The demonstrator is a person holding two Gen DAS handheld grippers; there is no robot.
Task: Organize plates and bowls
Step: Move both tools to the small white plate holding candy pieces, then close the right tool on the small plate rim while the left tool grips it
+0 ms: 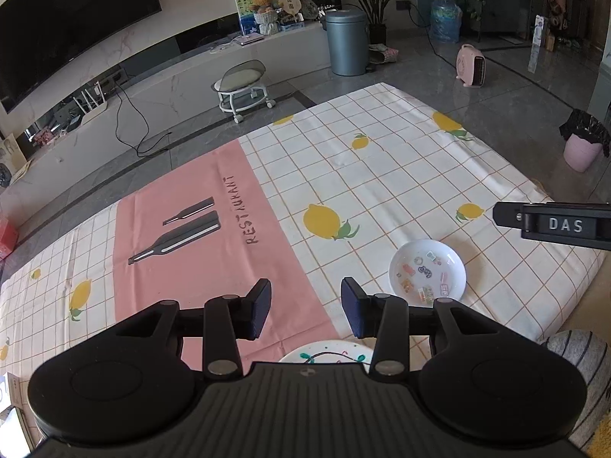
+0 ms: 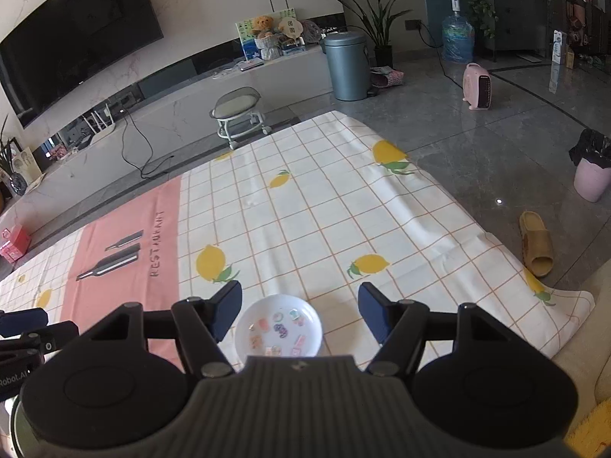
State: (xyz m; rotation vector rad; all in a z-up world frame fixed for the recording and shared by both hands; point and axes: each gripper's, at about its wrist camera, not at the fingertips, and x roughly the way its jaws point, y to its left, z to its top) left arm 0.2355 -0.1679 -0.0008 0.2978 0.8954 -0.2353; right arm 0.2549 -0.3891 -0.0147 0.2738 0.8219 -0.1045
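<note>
A small white bowl point(image 1: 427, 274) with colourful stickers inside sits on the lemon-print cloth point(image 1: 382, 175); it also shows in the right wrist view point(image 2: 278, 330). A white plate with green and dark painted marks point(image 1: 328, 353) lies at the near edge, partly hidden under my left gripper's body. My left gripper point(image 1: 305, 307) is open and empty above the cloth, left of the bowl. My right gripper point(image 2: 299, 311) is open and empty, its fingers on either side above the bowl. The right gripper also shows in the left wrist view point(image 1: 553, 223).
A pink panel with bottle prints point(image 1: 198, 236) covers part of the cloth. On the floor around are a yellow slipper point(image 2: 536, 248), a pink bin point(image 2: 592, 175), a pink heater point(image 2: 477, 87), a grey bin point(image 2: 347, 66) and a wheeled stool point(image 2: 238, 112).
</note>
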